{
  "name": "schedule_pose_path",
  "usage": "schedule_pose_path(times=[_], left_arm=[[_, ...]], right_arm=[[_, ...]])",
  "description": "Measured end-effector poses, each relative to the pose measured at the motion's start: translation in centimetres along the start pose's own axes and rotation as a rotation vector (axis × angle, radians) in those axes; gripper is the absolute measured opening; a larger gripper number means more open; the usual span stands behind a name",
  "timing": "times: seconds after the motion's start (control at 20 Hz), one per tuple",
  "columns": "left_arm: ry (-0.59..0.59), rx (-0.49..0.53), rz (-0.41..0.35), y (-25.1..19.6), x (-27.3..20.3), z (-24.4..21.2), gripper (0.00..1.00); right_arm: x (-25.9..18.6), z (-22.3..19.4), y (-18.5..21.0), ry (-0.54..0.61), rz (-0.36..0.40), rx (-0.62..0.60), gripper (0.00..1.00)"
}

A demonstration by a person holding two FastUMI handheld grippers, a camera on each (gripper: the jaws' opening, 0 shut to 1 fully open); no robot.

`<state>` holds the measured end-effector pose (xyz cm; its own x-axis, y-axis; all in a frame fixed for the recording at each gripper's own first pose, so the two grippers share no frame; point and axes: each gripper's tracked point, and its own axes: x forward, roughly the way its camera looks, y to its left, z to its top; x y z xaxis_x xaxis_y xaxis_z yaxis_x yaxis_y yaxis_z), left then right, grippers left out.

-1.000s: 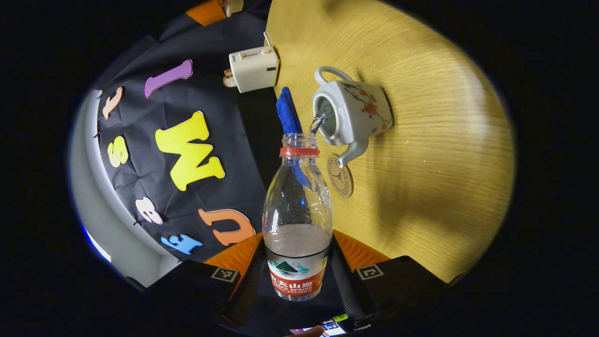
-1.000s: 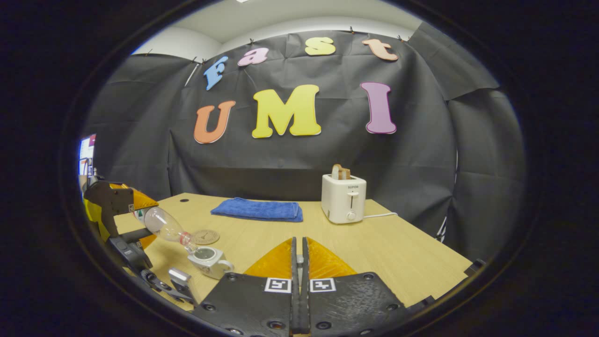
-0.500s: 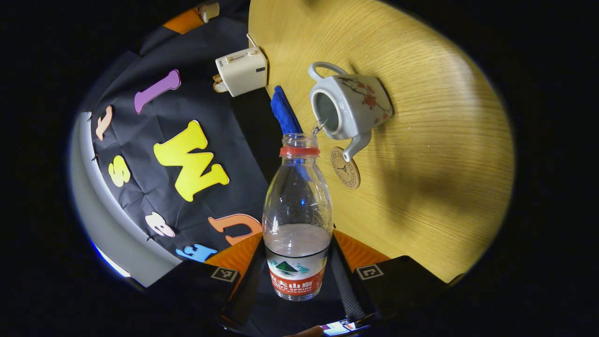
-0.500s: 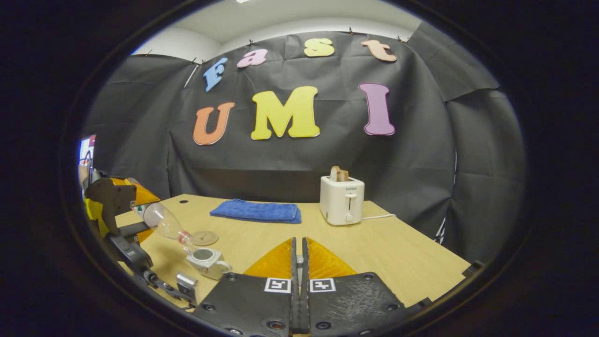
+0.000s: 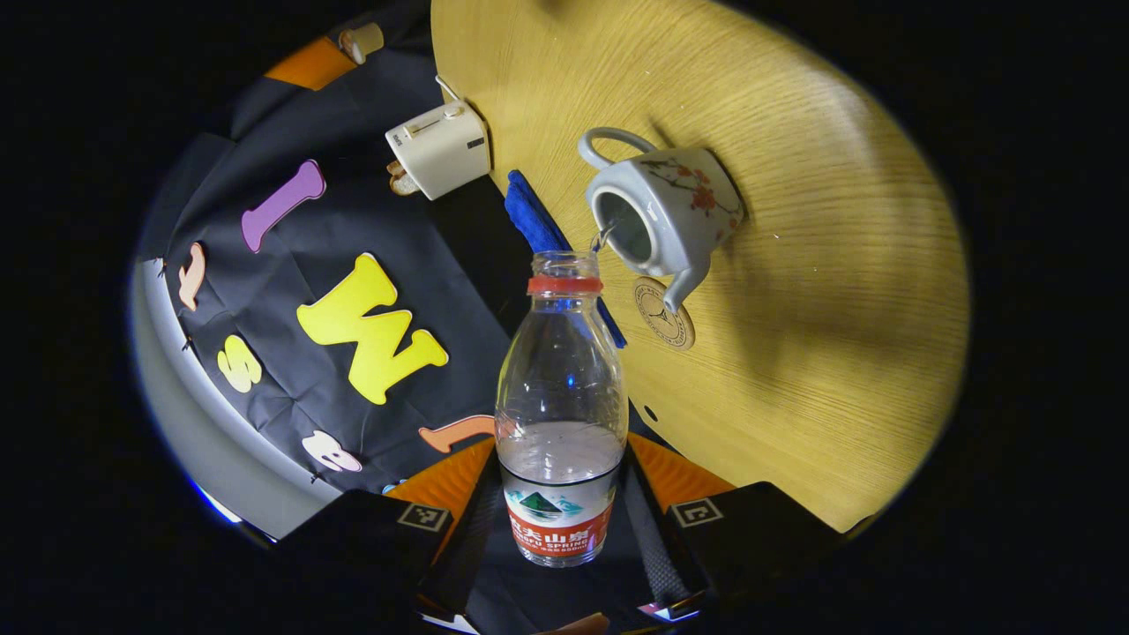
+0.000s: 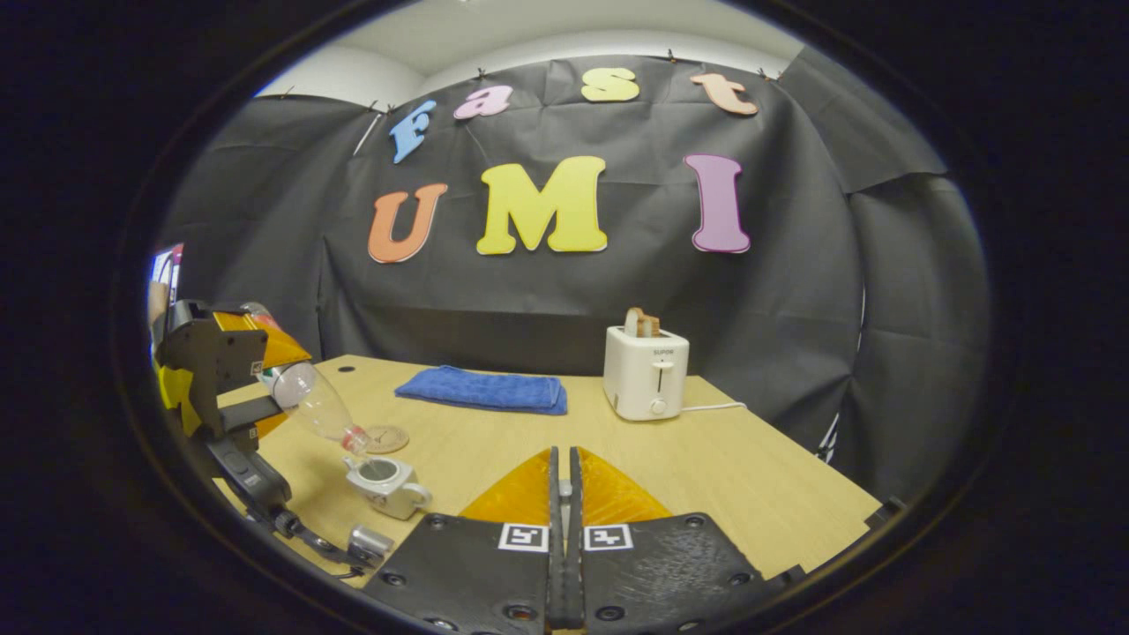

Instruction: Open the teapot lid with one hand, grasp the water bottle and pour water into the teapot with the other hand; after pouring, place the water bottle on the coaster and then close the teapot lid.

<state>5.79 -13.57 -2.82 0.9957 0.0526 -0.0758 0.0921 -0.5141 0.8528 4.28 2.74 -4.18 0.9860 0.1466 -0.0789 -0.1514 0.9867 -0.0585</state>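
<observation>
The left gripper, clamped on the tilted water bottle at frame centre, may spill beside the open teapot if its mouth drifts; the right gripper is closed, whether on something I cannot tell.

Left gripper: two broad black finger plates, each carrying a small square black-and-white marker tag, backed by ribbed orange wedge panels. Seen from the right gripper view, its body is black with orange and yellow panels and a black cable beneath.

Right gripper: matching black plates, round screws, twin square tags, orange wedges.
</observation>
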Motion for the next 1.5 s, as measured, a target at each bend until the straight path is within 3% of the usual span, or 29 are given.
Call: schedule_pose_path(times=[0.6,1.0,1.2,1.5], left_arm=[[0.044,0.096,0.023,1.4,-0.7,-0.3,0.76],[0.038,0.087,0.032,1.2,-0.4,-0.3,0.76],[0.028,0.047,0.029,0.9,0.0,-0.8,0.76],[-0.029,-0.158,0.030,-2.2,0.7,-0.4,0.76]], right_arm=[[-0.7,1.0,-1.5,-0.012,-0.021,0.002,0.00],[-0.3,0.5,-1.9,-0.005,-0.031,-0.005,0.00],[0.2,0.2,-2.1,-0.001,-0.043,-0.005,0.00],[0.8,-0.3,-2.8,0.004,-0.056,0.018,0.00]])
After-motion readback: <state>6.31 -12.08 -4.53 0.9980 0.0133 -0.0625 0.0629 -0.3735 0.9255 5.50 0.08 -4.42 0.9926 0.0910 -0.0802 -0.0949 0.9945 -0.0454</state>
